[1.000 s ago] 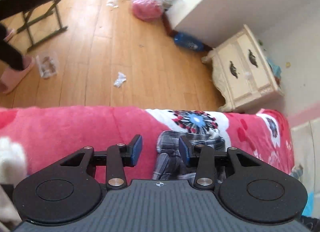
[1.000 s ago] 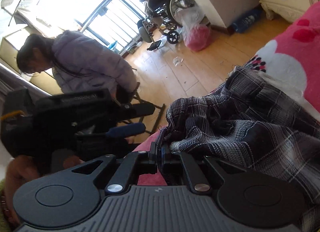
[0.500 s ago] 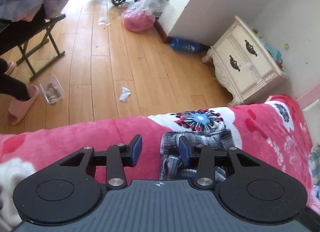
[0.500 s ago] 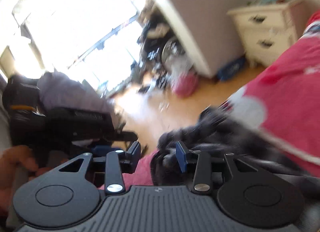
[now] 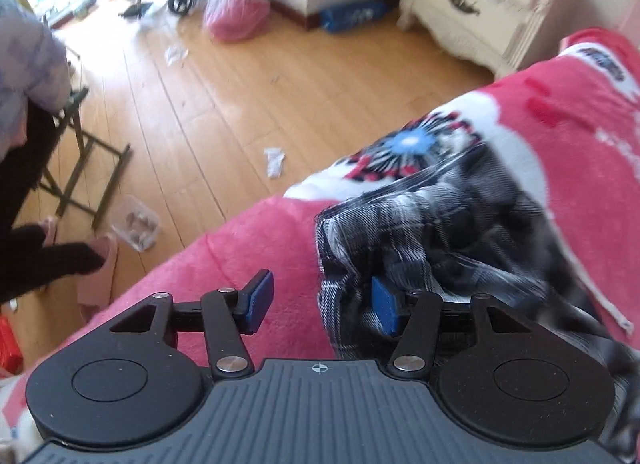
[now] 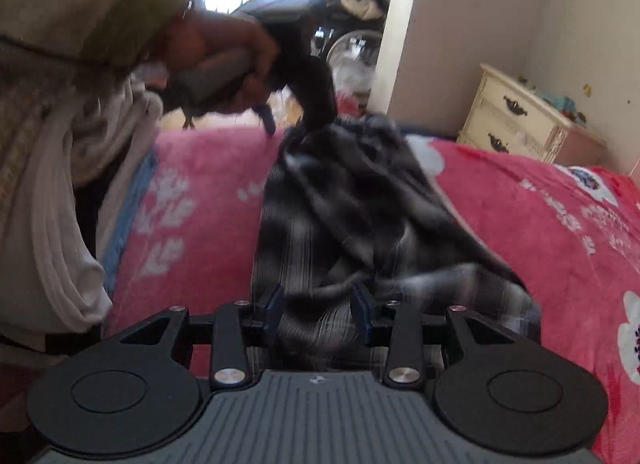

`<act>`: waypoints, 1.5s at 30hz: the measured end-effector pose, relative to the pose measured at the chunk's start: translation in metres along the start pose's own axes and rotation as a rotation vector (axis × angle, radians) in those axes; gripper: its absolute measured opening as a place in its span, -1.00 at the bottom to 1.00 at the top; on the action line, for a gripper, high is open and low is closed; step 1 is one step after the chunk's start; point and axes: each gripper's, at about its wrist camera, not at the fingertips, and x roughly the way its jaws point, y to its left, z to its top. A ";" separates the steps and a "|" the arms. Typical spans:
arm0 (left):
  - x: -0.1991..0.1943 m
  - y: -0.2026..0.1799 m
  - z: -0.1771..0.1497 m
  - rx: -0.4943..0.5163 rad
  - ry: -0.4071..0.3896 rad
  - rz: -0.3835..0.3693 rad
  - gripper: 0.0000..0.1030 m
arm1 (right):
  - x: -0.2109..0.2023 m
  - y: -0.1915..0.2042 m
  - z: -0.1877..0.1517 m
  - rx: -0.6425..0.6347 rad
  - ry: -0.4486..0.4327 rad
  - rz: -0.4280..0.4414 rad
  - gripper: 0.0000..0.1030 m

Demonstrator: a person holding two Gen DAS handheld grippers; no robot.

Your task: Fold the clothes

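A grey-and-black plaid garment [image 5: 440, 224] lies stretched over the pink flowered blanket [image 5: 240, 264], near the bed's edge. My left gripper [image 5: 320, 300] hangs over its near end with the jaws opening. The cloth's edge is between the pads, unpinched; the right pad [image 5: 384, 306] is against a fold. In the right wrist view the garment [image 6: 340, 204] runs away from me to the left gripper [image 6: 290, 120], held in a hand [image 6: 224, 64]. My right gripper [image 6: 318, 312] stands open, its jaws apart above the near end of the cloth.
The blanket [image 6: 540, 224] covers the whole bed. A cream nightstand [image 5: 480, 4] stands beyond the bed's corner. On the wooden floor [image 5: 200, 104] are a pink bag [image 5: 236, 16], paper scraps and a plastic container [image 5: 136, 224]. A person [image 5: 32, 64] sits on a folding stool at left.
My right gripper let go of the plaid cloth and swung round to look along it across the bed. My left gripper rolled, moved over the garment's end and widened.
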 end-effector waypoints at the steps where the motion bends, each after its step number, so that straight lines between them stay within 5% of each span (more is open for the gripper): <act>1: 0.003 0.002 0.001 -0.014 0.007 -0.006 0.06 | 0.006 -0.001 0.001 0.031 0.018 0.007 -0.23; 8: 0.001 0.014 -0.002 -0.019 0.003 -0.052 0.14 | 0.022 0.005 -0.016 0.034 0.097 0.017 -0.25; 10: 0.002 0.019 -0.003 -0.034 0.007 -0.068 0.19 | 0.019 0.001 -0.021 0.061 0.100 -0.014 -0.86; 15: 0.003 0.021 -0.006 -0.037 -0.003 -0.093 0.19 | -0.026 -0.023 -0.018 0.203 0.006 -0.023 -0.91; 20: 0.003 0.022 -0.005 -0.039 0.004 -0.100 0.19 | -0.059 -0.013 -0.025 0.074 0.008 0.018 -0.91; 26: 0.004 0.022 -0.005 -0.041 0.000 -0.098 0.19 | -0.032 0.012 -0.050 -0.125 0.162 0.005 -0.92; 28: 0.003 0.022 -0.005 -0.036 -0.003 -0.095 0.19 | -0.025 0.016 -0.051 -0.130 0.194 0.015 -0.82; 31: 0.003 0.022 -0.005 -0.029 -0.007 -0.092 0.19 | -0.028 0.021 -0.045 -0.164 0.212 0.028 -0.32; 35: -0.001 0.026 -0.001 -0.034 0.021 -0.099 0.21 | -0.062 0.020 -0.023 -0.201 0.085 -0.016 0.04; 39: -0.007 0.038 0.002 -0.087 0.053 -0.125 0.21 | -0.056 -0.001 0.002 -0.015 -0.028 0.054 0.09; 45: -0.017 0.063 0.006 -0.253 0.077 -0.188 0.20 | 0.035 0.006 0.029 0.087 -0.057 0.069 0.16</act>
